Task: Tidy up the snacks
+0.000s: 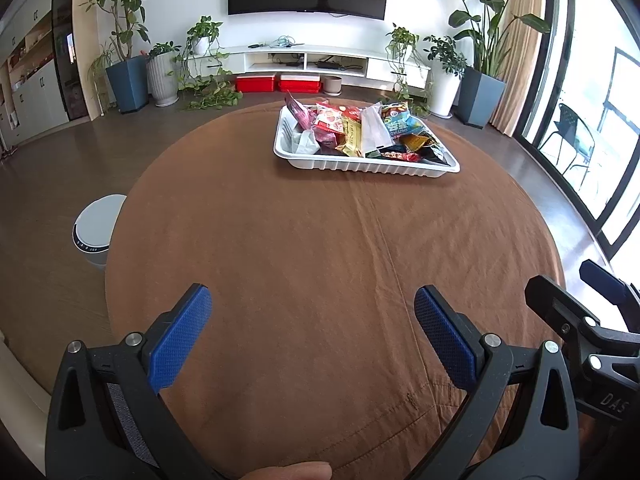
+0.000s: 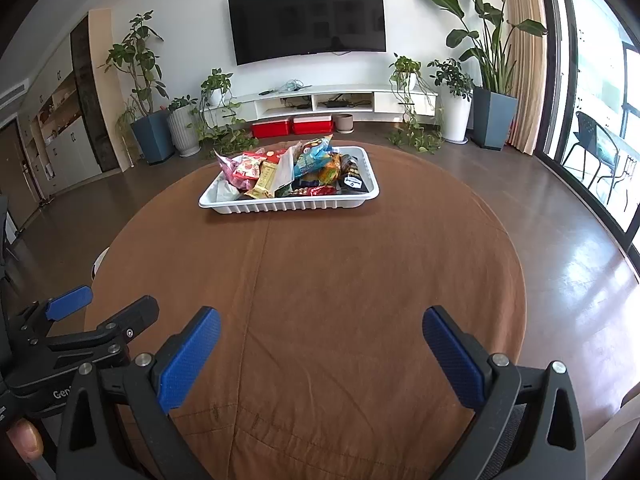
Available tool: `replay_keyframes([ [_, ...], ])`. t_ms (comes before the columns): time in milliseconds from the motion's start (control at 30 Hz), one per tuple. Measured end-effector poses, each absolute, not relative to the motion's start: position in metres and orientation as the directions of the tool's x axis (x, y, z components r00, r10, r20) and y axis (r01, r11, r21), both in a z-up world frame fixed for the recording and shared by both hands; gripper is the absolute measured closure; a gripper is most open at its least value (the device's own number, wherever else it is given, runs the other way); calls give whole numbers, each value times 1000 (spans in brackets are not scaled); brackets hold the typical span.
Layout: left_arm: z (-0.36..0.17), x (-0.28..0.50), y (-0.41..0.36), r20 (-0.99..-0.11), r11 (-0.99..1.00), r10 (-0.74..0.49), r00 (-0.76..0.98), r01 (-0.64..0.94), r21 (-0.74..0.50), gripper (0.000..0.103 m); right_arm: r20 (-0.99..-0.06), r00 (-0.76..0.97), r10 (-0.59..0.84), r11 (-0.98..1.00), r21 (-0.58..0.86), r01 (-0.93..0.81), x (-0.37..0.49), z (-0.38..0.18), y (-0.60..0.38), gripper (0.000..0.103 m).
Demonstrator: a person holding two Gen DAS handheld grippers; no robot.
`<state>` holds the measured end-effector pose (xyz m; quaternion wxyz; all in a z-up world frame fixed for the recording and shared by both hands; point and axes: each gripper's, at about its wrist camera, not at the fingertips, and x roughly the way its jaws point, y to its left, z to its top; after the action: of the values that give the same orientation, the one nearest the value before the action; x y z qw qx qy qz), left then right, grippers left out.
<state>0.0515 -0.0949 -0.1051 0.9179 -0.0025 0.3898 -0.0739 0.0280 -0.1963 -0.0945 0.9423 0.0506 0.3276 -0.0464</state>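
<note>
A: Blue pads seen on both tools. Left gripper [image 1: 312, 312] is held low over the near edge of the table, jaws spread wide, nothing between them. Right gripper [image 2: 322, 334] likewise: jaws wide apart, nothing gripped, held just beside the left one.

B: Surface?

A: Brown tablecloth [image 1: 320, 240] is laid over a round table, with a seam running away from the grippers. The cloth between grippers and tray is bare.

B: Snacks?

A: All snack packets [image 1: 360, 128] are piled in the white ribbed tray [image 1: 360, 166] at the far side of the table, well apart from both grippers. A blue bag [image 2: 312, 156], a white wrapper [image 1: 372, 128] and a pink pouch [image 1: 300, 114] are stood up in the heap; a dark packet [image 2: 352, 180] is lain at the tray's right end.

B: Beyond?

A: A white round bin [image 1: 96, 232] is seen on the floor left of the table. Red boxes [image 1: 278, 82], potted plants and a wall TV [image 2: 308, 20] are lined along the far wall.
</note>
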Motion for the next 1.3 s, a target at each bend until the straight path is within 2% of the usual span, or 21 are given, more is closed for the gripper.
replay_keyframes([
  [1300, -106, 53, -98, -714, 987, -145, 685, 147, -60, 0, -634, 771, -55, 990, 65, 125, 28, -100, -198, 0],
])
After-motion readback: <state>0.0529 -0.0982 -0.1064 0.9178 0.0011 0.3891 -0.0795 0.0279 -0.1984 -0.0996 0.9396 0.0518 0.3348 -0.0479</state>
